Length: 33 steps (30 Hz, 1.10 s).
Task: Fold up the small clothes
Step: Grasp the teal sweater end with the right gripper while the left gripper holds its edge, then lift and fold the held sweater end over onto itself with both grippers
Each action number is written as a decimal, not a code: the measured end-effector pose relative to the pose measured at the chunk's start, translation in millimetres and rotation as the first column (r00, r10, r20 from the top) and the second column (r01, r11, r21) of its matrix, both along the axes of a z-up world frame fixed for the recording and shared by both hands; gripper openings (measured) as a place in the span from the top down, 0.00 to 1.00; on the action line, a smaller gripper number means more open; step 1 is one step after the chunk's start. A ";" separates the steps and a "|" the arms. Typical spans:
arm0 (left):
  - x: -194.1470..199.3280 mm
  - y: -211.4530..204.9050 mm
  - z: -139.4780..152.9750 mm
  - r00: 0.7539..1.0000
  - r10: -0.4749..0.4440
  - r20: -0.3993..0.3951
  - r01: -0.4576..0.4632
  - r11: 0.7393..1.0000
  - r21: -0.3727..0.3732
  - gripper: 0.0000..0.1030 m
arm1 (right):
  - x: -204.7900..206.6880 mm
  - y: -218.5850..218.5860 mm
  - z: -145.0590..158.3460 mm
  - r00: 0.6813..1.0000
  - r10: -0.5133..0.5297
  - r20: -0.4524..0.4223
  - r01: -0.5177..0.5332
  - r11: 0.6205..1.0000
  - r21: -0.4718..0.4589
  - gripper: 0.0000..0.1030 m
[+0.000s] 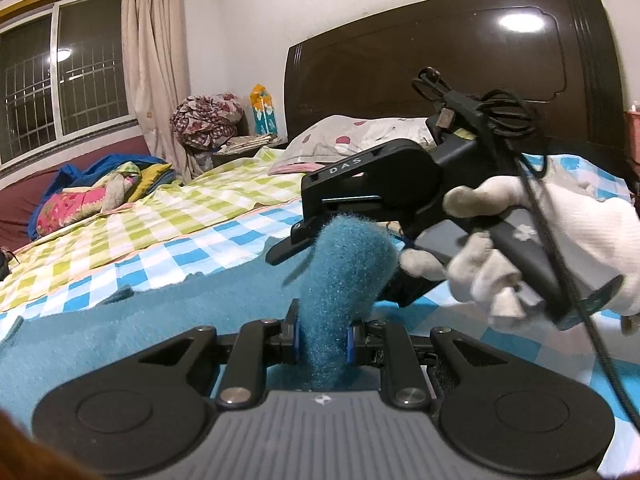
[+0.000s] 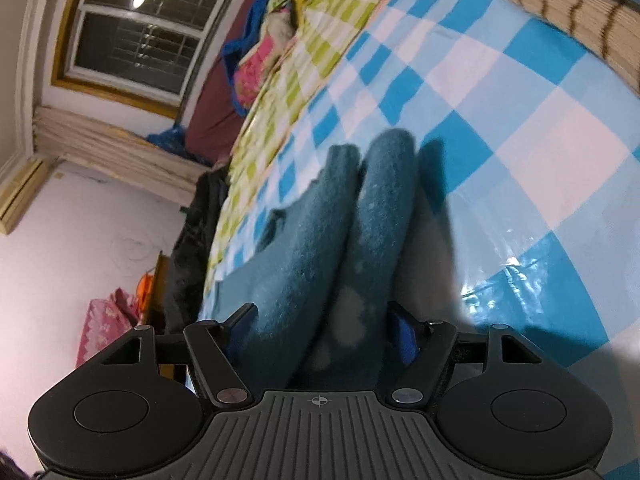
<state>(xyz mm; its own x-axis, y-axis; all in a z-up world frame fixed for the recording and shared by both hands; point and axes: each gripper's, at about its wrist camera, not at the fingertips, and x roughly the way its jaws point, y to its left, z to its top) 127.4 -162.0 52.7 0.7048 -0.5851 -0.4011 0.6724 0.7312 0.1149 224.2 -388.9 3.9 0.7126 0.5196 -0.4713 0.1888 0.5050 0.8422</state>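
Left wrist view: my left gripper (image 1: pixel 322 346) pinches the fuzzy teal knitted garment (image 1: pixel 344 264) above the blue-checked bedsheet (image 1: pixel 208 246); my right gripper (image 2: pixel 320 334) stands wide, garment loose between its jaws.

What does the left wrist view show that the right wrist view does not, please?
Only the left wrist view shows the dark headboard, a pillow, the white-gloved hand holding the right gripper, and the left gripper clamped on the teal garment.

Only the right wrist view shows a tan striped cloth, a pink bag on the floor, and the right gripper's jaws spread either side of the garment.

Both show the garment, the blue checked sheet and the window.
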 end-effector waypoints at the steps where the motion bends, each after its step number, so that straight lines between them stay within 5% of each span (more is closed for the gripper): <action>1: 0.8 -0.2 -0.2 1.000 0.000 0.000 0.000 1.000 0.000 0.75 | 0.3 -1.2 -0.8 1.000 -0.012 0.002 0.012 1.000 -0.004 0.39; 4: 3.3 -0.2 -0.1 1.000 0.000 0.003 0.000 1.000 0.001 0.75 | 3.6 -0.2 -4.4 1.000 -0.025 -0.001 0.025 0.999 0.030 0.59; 11: 2.5 -0.8 -4.4 1.000 -0.014 0.006 0.014 1.000 0.005 0.75 | -14.5 18.2 11.8 0.999 0.026 0.036 -0.024 0.998 -0.064 0.52; 15: 2.9 2.7 -1.6 1.000 -0.010 0.005 0.010 1.000 0.001 0.74 | -14.9 10.7 10.3 1.000 0.004 0.002 -0.004 0.999 -0.042 0.70; 24: -10.9 46.4 17.2 0.997 -0.048 0.061 0.048 0.999 -0.012 0.58 | -13.1 5.8 21.5 0.999 -0.018 0.036 0.020 0.998 -0.063 0.75; 33: 63.0 95.9 8.9 0.964 0.240 0.111 -0.239 0.971 -0.023 0.58 | -15.1 10.0 31.6 0.998 -0.035 0.045 0.035 0.999 -0.008 0.76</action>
